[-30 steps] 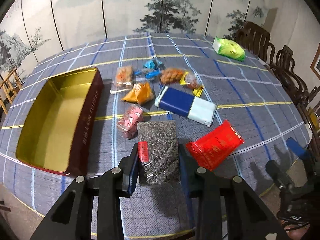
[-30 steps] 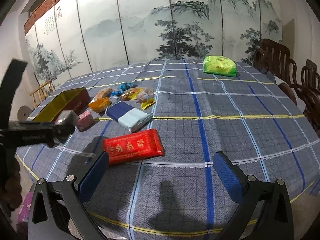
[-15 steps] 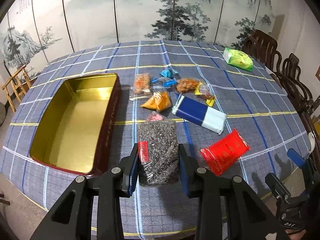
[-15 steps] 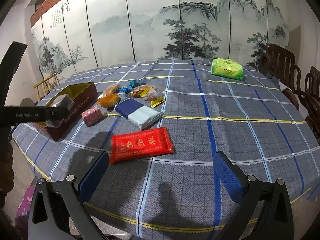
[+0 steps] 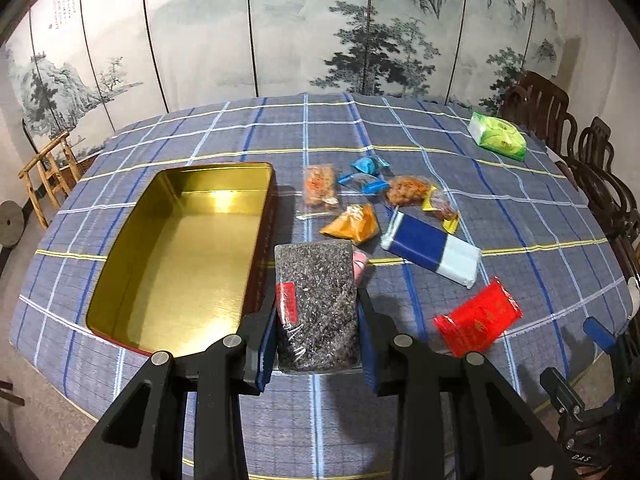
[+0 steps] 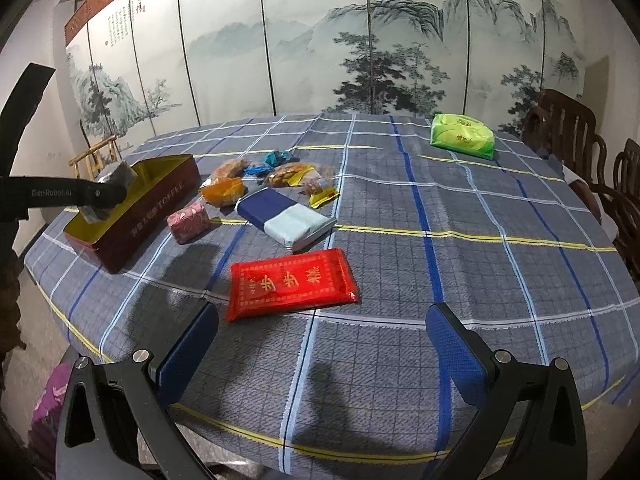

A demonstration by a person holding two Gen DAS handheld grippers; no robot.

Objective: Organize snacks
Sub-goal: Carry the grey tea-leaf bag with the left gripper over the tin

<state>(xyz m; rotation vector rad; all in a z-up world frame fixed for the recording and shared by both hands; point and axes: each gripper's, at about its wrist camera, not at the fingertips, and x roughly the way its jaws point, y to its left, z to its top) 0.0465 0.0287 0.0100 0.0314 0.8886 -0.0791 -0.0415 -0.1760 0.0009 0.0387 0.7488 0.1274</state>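
My left gripper [image 5: 316, 320] is shut on a clear pack of dark seeds [image 5: 316, 300] with a red label, held in the air beside the right rim of the open gold-lined tin [image 5: 180, 256]. From the right wrist view that pack [image 6: 110, 192] hangs over the tin [image 6: 152, 212]. On the cloth lie a red packet [image 6: 290, 284], a blue and white pack [image 6: 286, 218], a pink candy [image 6: 188, 222], an orange packet [image 5: 352, 224] and several small sweets. My right gripper [image 6: 320, 348] is open above the table's near edge, close to the red packet.
A green packet [image 5: 498, 140] lies far back right on the checked tablecloth [image 5: 440, 160]. Dark wooden chairs [image 5: 560, 120] line the right side. A painted folding screen stands behind the table. A small wooden stand [image 5: 48, 172] sits at the left.
My left gripper has carried the seed pack up and leftward, so the tin now lies closer beneath it and the pink candy is mostly hidden. The right gripper has barely moved.
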